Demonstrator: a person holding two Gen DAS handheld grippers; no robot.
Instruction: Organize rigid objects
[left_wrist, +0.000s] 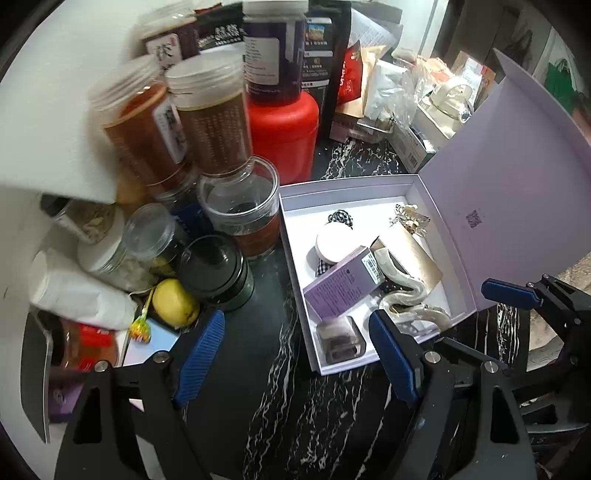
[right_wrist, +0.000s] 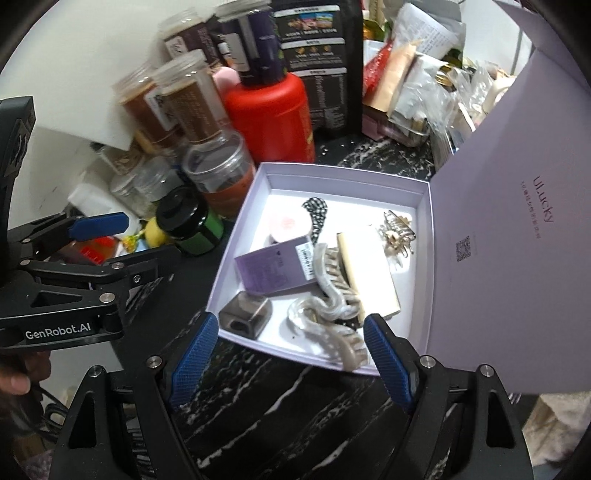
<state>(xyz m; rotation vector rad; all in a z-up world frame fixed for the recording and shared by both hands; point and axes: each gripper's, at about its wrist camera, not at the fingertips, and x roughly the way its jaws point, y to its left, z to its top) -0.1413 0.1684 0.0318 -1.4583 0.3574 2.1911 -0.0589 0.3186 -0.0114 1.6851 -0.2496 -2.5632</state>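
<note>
both grippers, left gripper (left_wrist: 299, 354) and right gripper (right_wrist: 288, 354), gape empty above box (right_wrist: 236, 258).

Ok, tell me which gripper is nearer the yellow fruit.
Left. The left gripper hovers open just right of the yellow fruit; the right gripper hangs open over the box's near edge, farther away.

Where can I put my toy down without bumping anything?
On the bare black marble counter, between the open lilac cardboard box and the round black-lidded tin. Another bare strip lies behind the box, beside the red plastic bottle. The left side, full of jars, is crowded.
</note>
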